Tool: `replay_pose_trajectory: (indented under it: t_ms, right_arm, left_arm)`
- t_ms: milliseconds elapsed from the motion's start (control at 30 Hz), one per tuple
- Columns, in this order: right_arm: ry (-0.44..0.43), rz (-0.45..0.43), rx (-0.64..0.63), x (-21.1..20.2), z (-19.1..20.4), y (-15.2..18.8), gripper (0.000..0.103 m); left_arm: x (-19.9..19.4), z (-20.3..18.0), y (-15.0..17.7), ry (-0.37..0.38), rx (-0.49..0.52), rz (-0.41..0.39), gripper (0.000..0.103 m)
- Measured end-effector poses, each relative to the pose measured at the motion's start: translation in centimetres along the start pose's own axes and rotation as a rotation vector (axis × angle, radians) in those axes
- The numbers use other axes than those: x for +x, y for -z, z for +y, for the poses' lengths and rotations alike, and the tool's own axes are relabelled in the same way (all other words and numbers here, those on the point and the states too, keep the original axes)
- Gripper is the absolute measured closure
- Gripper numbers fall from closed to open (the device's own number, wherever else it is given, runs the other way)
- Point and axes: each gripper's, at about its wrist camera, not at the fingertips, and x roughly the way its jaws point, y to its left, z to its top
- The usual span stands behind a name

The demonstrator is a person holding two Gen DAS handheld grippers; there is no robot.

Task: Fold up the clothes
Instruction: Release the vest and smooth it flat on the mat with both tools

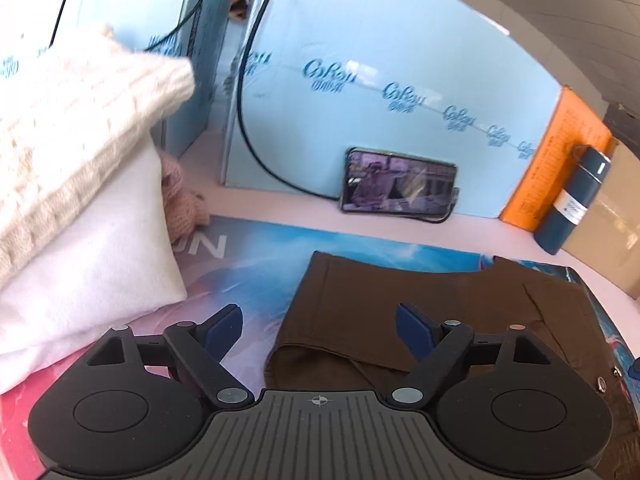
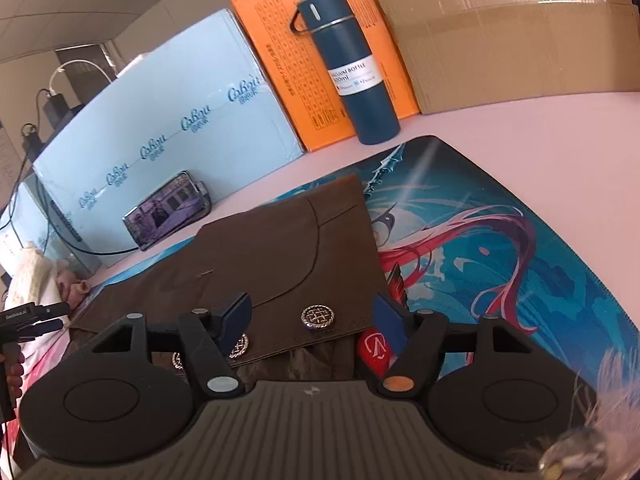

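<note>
Brown garment (image 1: pixel 400 312) is lying folded flat on the printed desk mat (image 2: pixel 500 220), w/ its metal buttons (image 2: pixel 317 316) along the near edge in the right cam. My left gripper (image 1: pixel 319 324) is spread wide, nothing in it, hovering over the garment's left edge, one blue pad (image 1: pixel 224 326) over the mat and the other over the fabric. My right gripper (image 2: pixel 312 320) is wide too, holding nothing, just above the button edge. Off to the left there's a white pillow (image 1: pixel 92 248) w/ a cream knit sweater (image 1: pixel 72 120) on top. Behind the mat: phone (image 1: pixel 396 186) leaning on a light blue box (image 1: pixel 380 60), then an orange box (image 2: pixel 320 60) w/ a dark blue bottle (image 2: pixel 352 68) in front.
</note>
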Motion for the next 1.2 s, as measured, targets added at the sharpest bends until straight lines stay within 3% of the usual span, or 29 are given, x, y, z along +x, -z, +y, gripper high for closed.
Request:
replay_pose_trajectory:
  t_ms: [33, 67, 167, 200, 300, 500, 667, 767, 833, 867, 933, 1067, 1133, 1200]
  right_arm:
    - [0.015, 0.006, -0.018, 0.5, 0.4, -0.1, 0.058]
    - [0.031, 0.011, -0.035, 1.1, 0.8, -0.2, 0.065]
    - [0.077, 0.029, -0.088, 2.7, 2.0, -0.6, 0.077]
    - [0.093, 0.034, -0.106, 3.3, 2.3, -0.7, 0.088]
    - [0.139, 0.051, -0.159, 4.9, 3.5, -1.0, 0.096]
    - [0.188, 0.08, -0.284, 8.5, 5.9, -2.0, 0.099]
    - [0.14, 0.096, -0.359, 10.4, 7.1, -2.8, 0.099]
    - [0.063, 0.091, -0.309, 9.1, 6.3, -3.2, 0.095]
    - [0.043, 0.072, -0.265, 6.9, 5.5, -3.0, 0.075]
    - [0.04, 0.06, -0.244, 5.6, 5.1, -2.7, 0.057]
    - [0.034, 0.035, -0.2, 2.9, 4.4, -2.2, 0.051]
    - [0.019, -0.008, -0.116, -2.3, 2.9, -1.1, 0.039]
    - [0.009, -0.001, -0.102, -3.8, 2.9, 0.0, 0.037]
    - [0.0, 0.018, -0.098, -4.1, 2.8, 0.7, 0.033]
  left_arm:
    - [0.7, -0.1, 0.1, -0.001, 0.001, 0.025, 0.046]
    - [1.0, -0.4, 0.3, -0.014, 0.026, 0.023, 0.061]
    - [0.9, -1.5, 1.0, -0.011, 0.093, 0.004, 0.089]
    - [0.8, -1.5, 1.2, -0.018, 0.099, -0.008, 0.092]
    - [0.4, -1.1, 1.5, -0.066, 0.101, -0.048, 0.096]
    - [-0.2, 1.1, 1.1, -0.142, 0.059, -0.064, 0.096]
    - [-1.7, 2.2, 1.7, -0.151, 0.062, -0.053, 0.095]
    - [-2.9, 2.7, 2.2, -0.157, 0.065, -0.056, 0.079]
    - [-4.5, 2.5, 2.6, -0.169, 0.081, -0.092, 0.068]
    - [-5.4, 2.1, 2.9, -0.155, 0.094, -0.116, 0.06]
    - [-7.5, 1.1, 3.7, -0.117, 0.123, -0.167, 0.045]
    - [-10.3, -2.8, 6.5, 0.145, 0.27, -0.208, 0.019]
    - [-10.4, -4.7, 7.6, 0.274, 0.324, -0.152, 0.017]
    - [-9.5, -6.7, 8.4, 0.31, 0.373, -0.074, 0.017]
